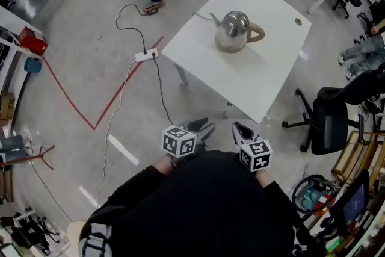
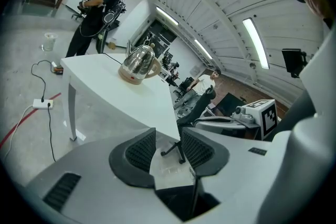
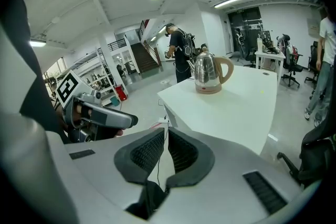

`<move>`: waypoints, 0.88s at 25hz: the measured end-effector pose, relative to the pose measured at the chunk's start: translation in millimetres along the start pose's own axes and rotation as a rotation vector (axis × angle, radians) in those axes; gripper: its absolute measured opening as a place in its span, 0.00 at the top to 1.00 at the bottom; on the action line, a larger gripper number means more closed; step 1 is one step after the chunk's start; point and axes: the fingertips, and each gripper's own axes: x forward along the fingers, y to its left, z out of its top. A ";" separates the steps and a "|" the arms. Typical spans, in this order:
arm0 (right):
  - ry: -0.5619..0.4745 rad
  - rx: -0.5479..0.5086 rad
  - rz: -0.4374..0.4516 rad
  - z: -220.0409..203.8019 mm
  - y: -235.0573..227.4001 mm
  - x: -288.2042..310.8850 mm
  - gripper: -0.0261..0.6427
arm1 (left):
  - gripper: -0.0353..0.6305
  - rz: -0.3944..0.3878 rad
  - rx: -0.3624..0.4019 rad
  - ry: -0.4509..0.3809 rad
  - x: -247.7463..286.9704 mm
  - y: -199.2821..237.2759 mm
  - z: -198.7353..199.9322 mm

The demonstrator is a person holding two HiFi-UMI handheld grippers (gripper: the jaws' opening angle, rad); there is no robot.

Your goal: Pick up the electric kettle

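Short of the white square table, we hold our grey left gripper parted and empty and our right gripper closed, the shiny steel electric kettle on its far half seemingly beyond reach.

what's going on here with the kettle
A person holds the left gripper and the right gripper close to the body, short of the table. The kettle stands on the table, untouched. Neither gripper holds anything: the left jaws are a little apart, the right jaws together.
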 end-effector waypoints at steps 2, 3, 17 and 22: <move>0.007 -0.001 0.000 4.8 4.0 10.4 0.91 | 0.69 -0.004 -0.006 0.004 -2.3 11.8 4.7; 0.009 -0.002 0.002 7.4 5.0 14.7 0.91 | 0.69 -0.004 -0.010 0.006 -3.3 17.6 6.6; -0.162 -0.078 -0.061 121.5 -78.5 65.5 0.91 | 0.69 0.068 0.035 -0.014 14.2 62.0 75.4; -0.257 -0.074 -0.090 179.0 -148.2 83.2 0.91 | 0.69 0.124 0.062 -0.054 30.7 78.5 120.1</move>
